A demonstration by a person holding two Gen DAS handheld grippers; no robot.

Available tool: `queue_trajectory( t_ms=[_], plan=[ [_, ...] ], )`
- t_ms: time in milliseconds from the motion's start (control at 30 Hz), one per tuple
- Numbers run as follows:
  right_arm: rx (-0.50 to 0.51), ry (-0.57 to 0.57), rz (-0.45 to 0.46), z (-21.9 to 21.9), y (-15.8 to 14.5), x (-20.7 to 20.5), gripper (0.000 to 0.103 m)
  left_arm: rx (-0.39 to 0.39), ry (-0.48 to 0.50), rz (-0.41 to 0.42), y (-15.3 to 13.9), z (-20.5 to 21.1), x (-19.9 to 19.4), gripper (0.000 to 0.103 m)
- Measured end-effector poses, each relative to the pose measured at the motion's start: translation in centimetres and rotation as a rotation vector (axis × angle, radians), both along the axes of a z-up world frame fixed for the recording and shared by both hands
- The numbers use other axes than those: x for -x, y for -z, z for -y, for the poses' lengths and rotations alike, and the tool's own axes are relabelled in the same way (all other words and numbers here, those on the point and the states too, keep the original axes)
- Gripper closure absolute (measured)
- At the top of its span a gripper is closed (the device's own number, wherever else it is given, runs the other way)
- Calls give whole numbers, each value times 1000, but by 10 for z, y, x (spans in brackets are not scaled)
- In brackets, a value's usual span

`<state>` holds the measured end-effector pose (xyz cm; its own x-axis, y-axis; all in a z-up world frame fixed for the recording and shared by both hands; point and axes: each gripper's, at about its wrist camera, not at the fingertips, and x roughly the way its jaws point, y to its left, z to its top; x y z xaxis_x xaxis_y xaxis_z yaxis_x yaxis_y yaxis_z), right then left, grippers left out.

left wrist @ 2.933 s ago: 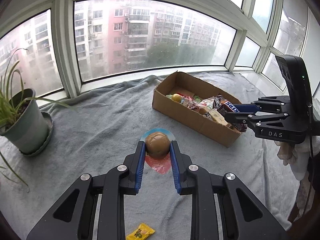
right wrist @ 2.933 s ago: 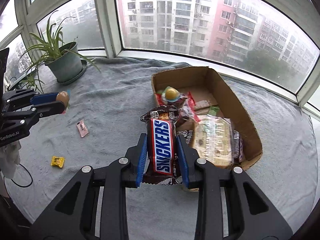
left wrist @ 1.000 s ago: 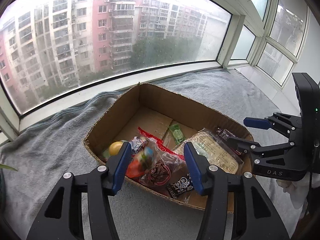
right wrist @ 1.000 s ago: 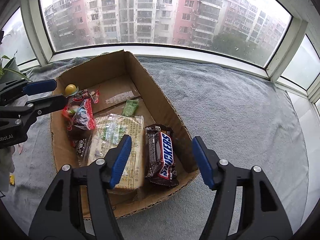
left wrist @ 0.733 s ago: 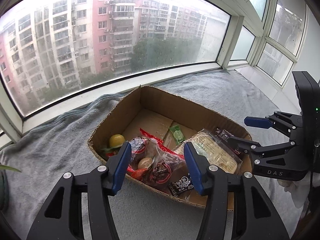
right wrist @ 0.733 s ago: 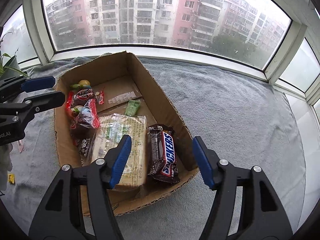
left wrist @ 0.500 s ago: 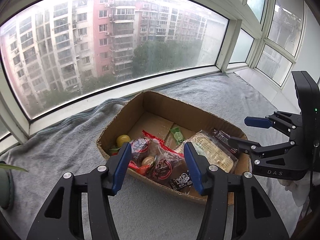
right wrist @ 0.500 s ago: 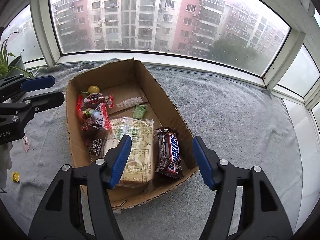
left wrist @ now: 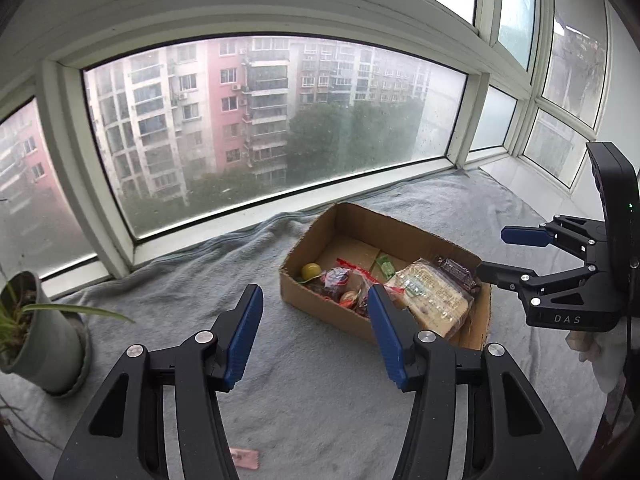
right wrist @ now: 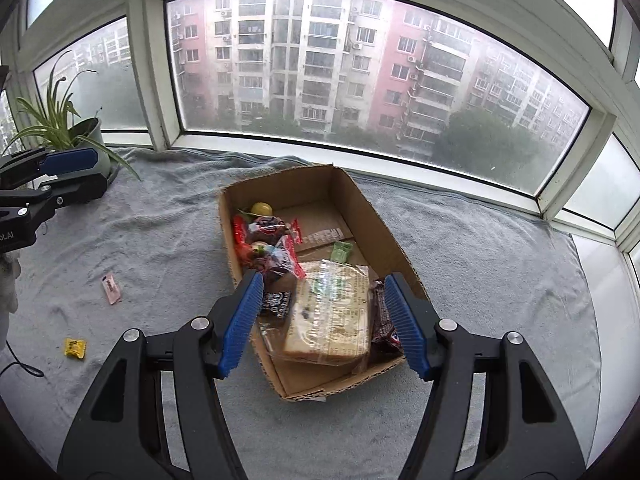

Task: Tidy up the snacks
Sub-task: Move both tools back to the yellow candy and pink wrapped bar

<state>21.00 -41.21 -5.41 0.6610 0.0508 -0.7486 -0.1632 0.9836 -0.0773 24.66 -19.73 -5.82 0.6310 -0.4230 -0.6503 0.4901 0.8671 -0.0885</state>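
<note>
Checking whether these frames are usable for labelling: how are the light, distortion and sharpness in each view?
Left wrist: soft overcast daylight, window frame bowed by fisheye, cardboard box sharp. Right wrist: same flat light, no hard shadows, sky glare top right, small yellow candy legible.

The cardboard box (left wrist: 400,236) sits on the grey blanket (left wrist: 320,380) below the window. Inside it, a yellow ball (left wrist: 311,269) lies at its left corner, red wrappers (left wrist: 340,280) beside that, and a clear bread packet (left wrist: 430,294) toward its right end. The left gripper (left wrist: 314,328) hovers just left of the box, jaws apart, empty. The right gripper (left wrist: 508,252) hangs over the box's right end, parted. A potted plant (left wrist: 36,332) stands far left of the box.
</note>
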Motion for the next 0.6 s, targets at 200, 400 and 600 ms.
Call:
queue_trajectory(
  t_ms=[200,400,600],
  plan=[
    [-32,-76,23,-30,-12,8,37,-9,-48,23,-14,-51,26,49],
    [-39,-173,10,-66,-8,11,37,-9,-78,-1,-7,-97,56,49],
    [-48,-281,-23,-103,5,8,37,-21,-82,-75,23,-126,84,50]
  ],
)
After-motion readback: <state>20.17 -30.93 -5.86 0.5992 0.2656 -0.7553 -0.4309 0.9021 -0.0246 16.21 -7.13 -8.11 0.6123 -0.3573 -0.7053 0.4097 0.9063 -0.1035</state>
